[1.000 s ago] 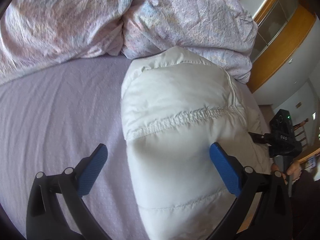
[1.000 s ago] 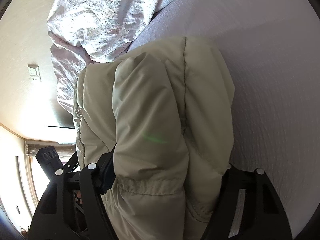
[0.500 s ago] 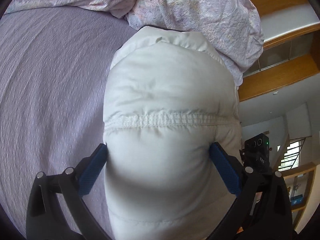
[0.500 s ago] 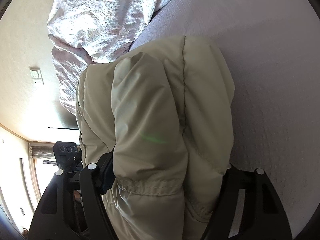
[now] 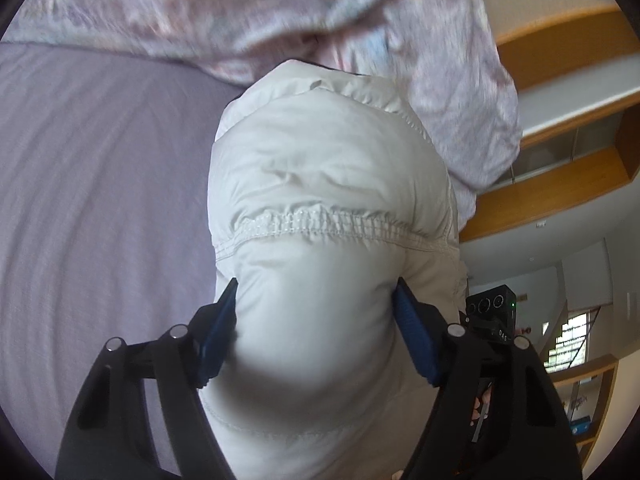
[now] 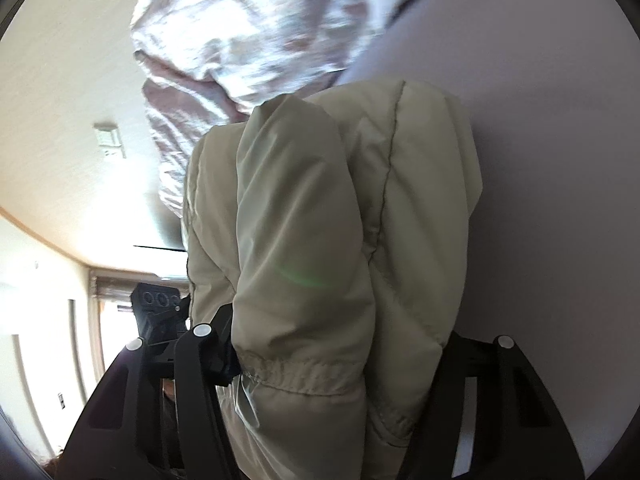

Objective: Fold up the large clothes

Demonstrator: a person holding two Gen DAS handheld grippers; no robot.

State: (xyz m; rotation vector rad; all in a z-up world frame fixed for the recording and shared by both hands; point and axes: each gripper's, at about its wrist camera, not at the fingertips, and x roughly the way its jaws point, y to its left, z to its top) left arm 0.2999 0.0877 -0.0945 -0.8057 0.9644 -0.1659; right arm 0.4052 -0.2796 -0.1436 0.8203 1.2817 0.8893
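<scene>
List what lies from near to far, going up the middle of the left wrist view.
Left hand-held gripper, closing with the puffy jacket between its pads → white puffy jacket → crumpled floral duvet.

The left gripper [image 5: 316,304] is closing its blue pads [image 5: 414,332] on a folded white puffer jacket [image 5: 332,184], squeezing it over the lilac bed sheet [image 5: 100,180], floral duvet [image 5: 280,8] behind

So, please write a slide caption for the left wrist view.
Left gripper closing on puffy white jacket over lilac bedsheet.
</scene>
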